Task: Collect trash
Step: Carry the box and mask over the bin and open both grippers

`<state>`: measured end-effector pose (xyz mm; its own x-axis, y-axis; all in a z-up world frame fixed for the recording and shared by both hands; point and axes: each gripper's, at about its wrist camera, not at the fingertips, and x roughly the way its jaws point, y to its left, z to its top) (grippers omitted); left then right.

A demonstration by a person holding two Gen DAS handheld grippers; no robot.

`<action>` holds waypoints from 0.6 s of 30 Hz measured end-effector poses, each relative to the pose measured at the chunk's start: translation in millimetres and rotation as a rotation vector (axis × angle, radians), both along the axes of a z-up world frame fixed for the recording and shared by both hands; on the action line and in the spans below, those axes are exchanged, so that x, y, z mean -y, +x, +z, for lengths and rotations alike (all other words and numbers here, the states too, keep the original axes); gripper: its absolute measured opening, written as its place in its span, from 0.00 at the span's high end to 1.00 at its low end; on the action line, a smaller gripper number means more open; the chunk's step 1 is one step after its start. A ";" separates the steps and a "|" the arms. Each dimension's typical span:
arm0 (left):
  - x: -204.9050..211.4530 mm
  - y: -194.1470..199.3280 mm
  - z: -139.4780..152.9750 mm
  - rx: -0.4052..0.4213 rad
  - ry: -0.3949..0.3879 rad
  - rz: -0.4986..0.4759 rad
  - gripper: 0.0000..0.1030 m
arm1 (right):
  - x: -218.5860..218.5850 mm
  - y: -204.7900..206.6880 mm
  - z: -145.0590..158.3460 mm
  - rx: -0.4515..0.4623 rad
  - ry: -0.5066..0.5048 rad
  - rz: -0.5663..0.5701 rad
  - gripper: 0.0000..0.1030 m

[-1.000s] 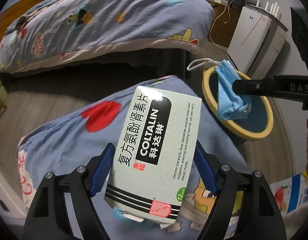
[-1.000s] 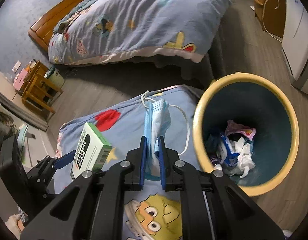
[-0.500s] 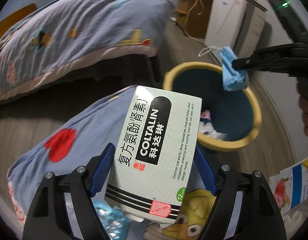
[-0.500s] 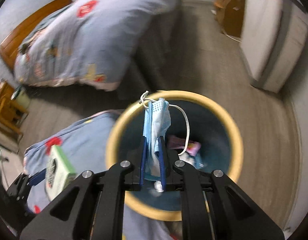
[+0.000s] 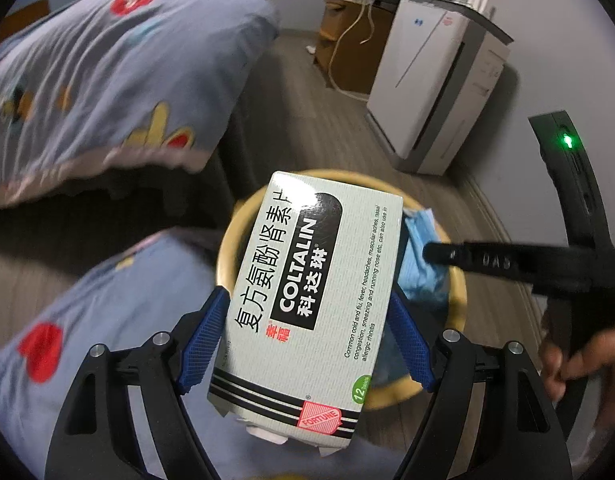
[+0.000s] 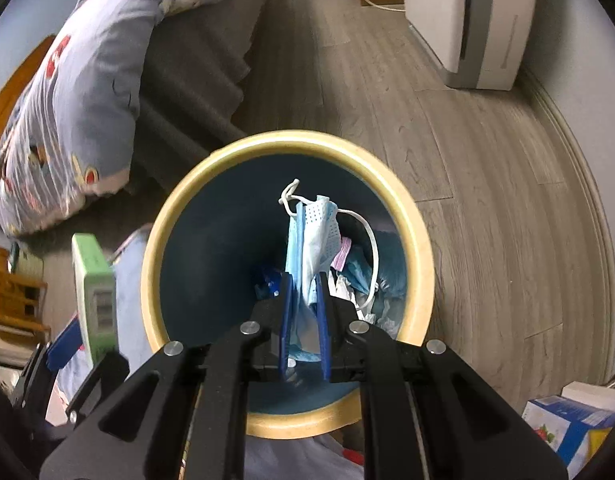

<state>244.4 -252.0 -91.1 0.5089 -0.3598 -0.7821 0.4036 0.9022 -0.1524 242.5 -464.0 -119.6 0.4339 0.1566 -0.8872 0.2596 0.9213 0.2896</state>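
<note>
Looking from the left side first, a big bed (image 5: pixel 107 72) with a blue cartoon blanket fills the left of the room, and a second piece of the same blue cloth (image 5: pixel 107 320) lies lower down, nearer the camera. The left gripper (image 5: pixel 307 332) has its two blue pads pressed on the long sides of a pale green medicine box (image 5: pixel 307 300), so the jaws stand wide but are clamped on the box. The box has black and red writing on it and tilts a little, and it hangs over the left part of the round trash bin (image 5: pixel 459 300). In the right wrist view the same box (image 6: pixel 93 280) sits just past the bin's left rim. The bin (image 6: pixel 415 224) has a yellow rim and a dark blue inside, and it stands on the grey wood floor (image 6: pixel 487 160). At the bottom of the bin lie crumpled papers and wrappers (image 6: pixel 355 280). The right gripper (image 6: pixel 303 320) has its jaws almost together, pinching a blue face mask (image 6: pixel 313 240). The mask sticks out past the fingers, right over the middle of the bin's opening, and its white ear loop (image 6: pixel 371 248) curls out to the side. In the left wrist view the mask (image 5: pixel 421 264) peeks out from behind the box. A person's hand (image 5: pixel 567 360) holds the right gripper's handle there. A white machine (image 5: pixel 435 80) stands by the wall on the right, and a carton with a strawberry picture (image 6: pixel 567 428) lies in the bottom right corner.
</note>
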 end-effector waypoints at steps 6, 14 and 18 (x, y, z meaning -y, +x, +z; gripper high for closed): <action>8.4 11.1 3.3 0.015 -0.017 -0.004 0.15 | 2.3 3.8 -2.2 -0.015 0.013 -0.012 0.87; 0.9 2.8 7.7 0.028 -0.022 0.019 0.12 | 2.6 -3.6 0.0 -0.010 0.020 -0.020 0.69; -10.9 -9.3 13.1 0.042 -0.008 0.030 0.12 | -1.3 -9.1 3.8 -0.001 0.021 -0.008 0.64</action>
